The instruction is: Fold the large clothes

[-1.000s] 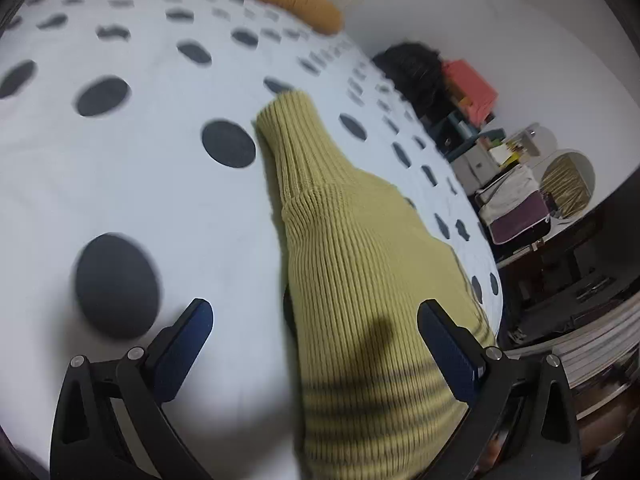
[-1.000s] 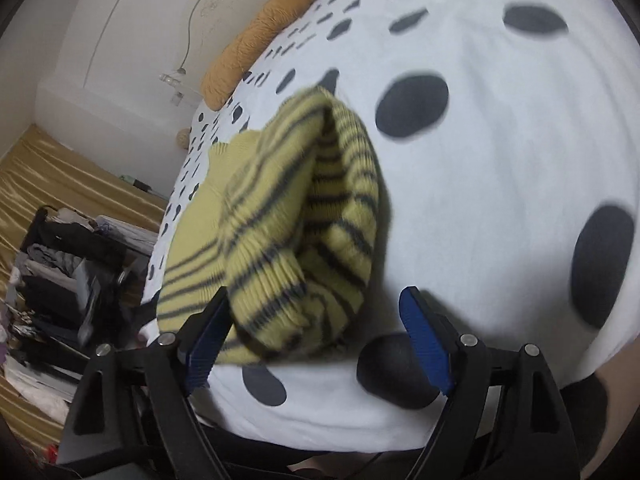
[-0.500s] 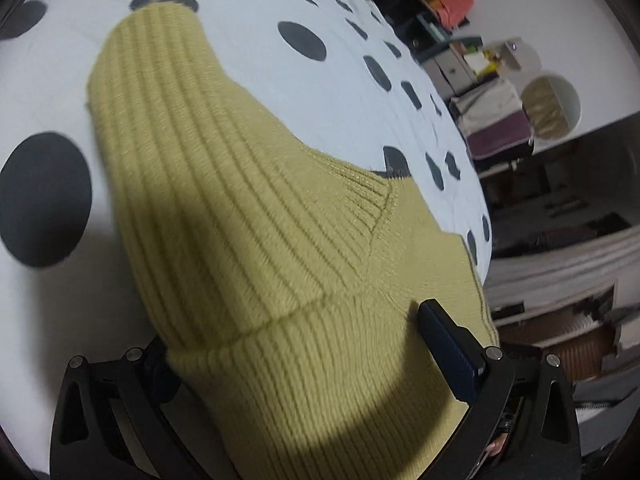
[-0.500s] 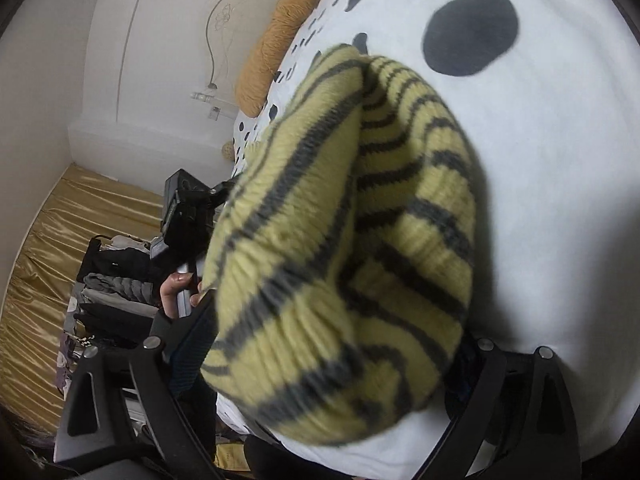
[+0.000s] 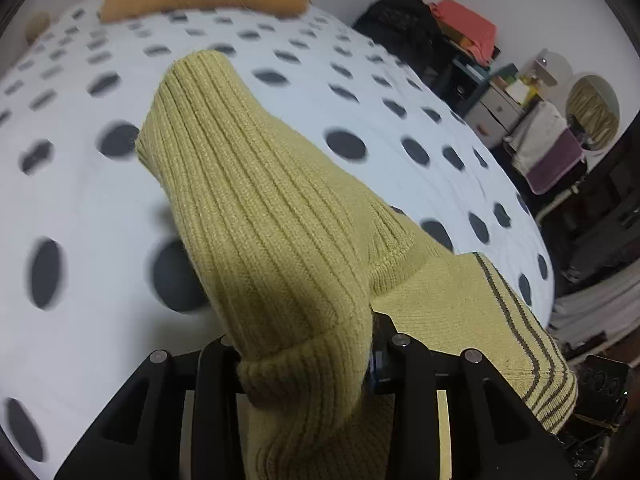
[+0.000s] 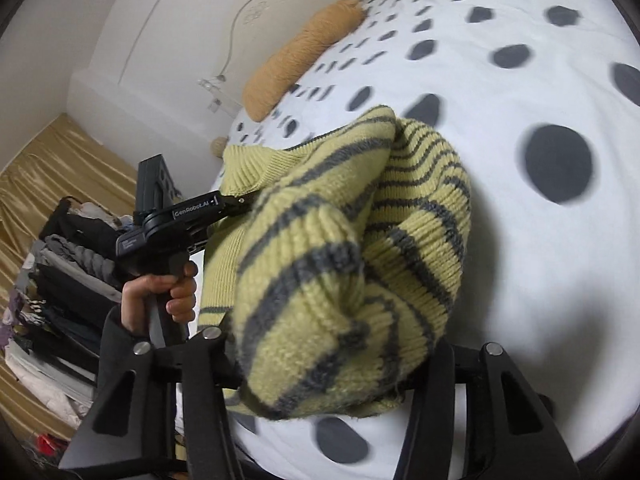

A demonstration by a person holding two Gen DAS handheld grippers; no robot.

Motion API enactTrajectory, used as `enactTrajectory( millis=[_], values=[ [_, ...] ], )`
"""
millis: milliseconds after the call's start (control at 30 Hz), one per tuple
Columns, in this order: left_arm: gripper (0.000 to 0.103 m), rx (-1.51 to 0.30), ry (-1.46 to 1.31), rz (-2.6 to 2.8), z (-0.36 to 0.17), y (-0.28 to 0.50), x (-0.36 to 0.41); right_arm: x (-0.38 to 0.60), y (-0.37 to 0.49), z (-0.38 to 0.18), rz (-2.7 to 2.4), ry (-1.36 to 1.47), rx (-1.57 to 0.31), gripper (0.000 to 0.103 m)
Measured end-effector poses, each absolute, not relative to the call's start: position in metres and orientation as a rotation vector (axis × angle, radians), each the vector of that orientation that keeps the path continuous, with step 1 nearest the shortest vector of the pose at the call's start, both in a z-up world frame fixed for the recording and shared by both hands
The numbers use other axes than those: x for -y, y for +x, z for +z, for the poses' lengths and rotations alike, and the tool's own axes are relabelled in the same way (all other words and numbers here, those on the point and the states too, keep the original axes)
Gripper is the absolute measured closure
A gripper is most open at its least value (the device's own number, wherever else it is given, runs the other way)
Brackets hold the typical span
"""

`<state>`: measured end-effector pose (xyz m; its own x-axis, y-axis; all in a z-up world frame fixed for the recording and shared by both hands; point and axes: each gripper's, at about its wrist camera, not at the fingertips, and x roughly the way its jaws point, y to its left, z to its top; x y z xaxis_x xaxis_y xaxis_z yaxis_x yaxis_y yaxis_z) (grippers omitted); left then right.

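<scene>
Left gripper (image 5: 304, 360) is angled steeply down, jaws closing with ribbed knit bunched between them. Right gripper (image 6: 328, 364) is tilted down, jaws closing around a thick fold. Left hand (image 6: 160, 296) is wrapped around its handle.

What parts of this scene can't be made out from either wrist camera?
- Left gripper pads: left wrist view, buried under the ribbed yellow-green knitted sweater.
- Right gripper pads: right wrist view, covered by the sweater's grey-striped fold.
- Sweater's overall shape: both views, bunched and cut off at the bottom edge.
- White bedspread with dark dots: nearer dots smeared by motion blur.
- Shelf clutter at the room's edge: too small and distorted.
</scene>
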<state>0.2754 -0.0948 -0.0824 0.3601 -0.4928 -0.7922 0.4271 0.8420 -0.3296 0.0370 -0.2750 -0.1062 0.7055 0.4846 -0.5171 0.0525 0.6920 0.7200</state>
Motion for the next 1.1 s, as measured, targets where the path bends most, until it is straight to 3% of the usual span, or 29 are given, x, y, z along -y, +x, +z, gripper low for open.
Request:
enactTrajectory(
  millis=[167, 300, 367, 500, 533, 700, 767, 833, 967, 1033, 1067, 1100],
  values=[
    [0.067, -1.015, -0.058, -0.456, -0.054, 0.313, 0.033, 0.237, 0.083, -0.103, 0.362, 0.787, -0.767, 0.052],
    [0.065, -1.072, 0.013, -0.387, -0.097, 0.363, 0.007, 0.203, 0.133, -0.129, 0.322, 0.768, -0.847, 0.055],
    [0.056, -1.142, 0.017, -0.371, -0.132, 0.382, 0.007, 0.195, 0.150, -0.154, 0.285, 0.754, -0.903, 0.056],
    [0.040, -1.133, -0.061, -0.409, -0.143, 0.389, -0.010, 0.200, 0.145, -0.160, 0.299, 0.778, -0.921, 0.042],
    [0.032, -1.126, -0.037, -0.397, -0.134, 0.388, -0.015, 0.203, 0.138, -0.156, 0.300, 0.777, -0.929, 0.042],
    [0.033, -0.997, 0.028, -0.295, -0.063, 0.339, -0.033, 0.225, 0.089, -0.097, 0.199, 0.619, -0.871, 0.041],
    [0.022, -0.926, 0.087, -0.323, -0.038, 0.296, -0.024, 0.224, 0.090, -0.059, 0.176, 0.502, -0.802, 0.040],
    [0.018, -0.901, 0.118, -0.376, -0.034, 0.258, -0.012, 0.213, 0.114, -0.036, 0.247, 0.471, -0.750, 0.040],
    [0.019, -0.994, 0.172, -0.346, -0.075, 0.233, -0.003, 0.183, 0.187, -0.040, 0.415, 0.511, -0.809, 0.063],
    [0.017, -1.070, 0.109, -0.339, -0.110, 0.240, -0.015, 0.178, 0.218, -0.076, 0.399, 0.540, -0.935, 0.066],
    [0.014, -1.083, 0.044, -0.353, -0.121, 0.242, -0.023, 0.178, 0.224, -0.096, 0.357, 0.531, -0.997, 0.075],
    [0.011, -1.094, -0.031, -0.376, -0.129, 0.245, -0.033, 0.180, 0.230, -0.112, 0.292, 0.500, -1.039, 0.097]
  ],
)
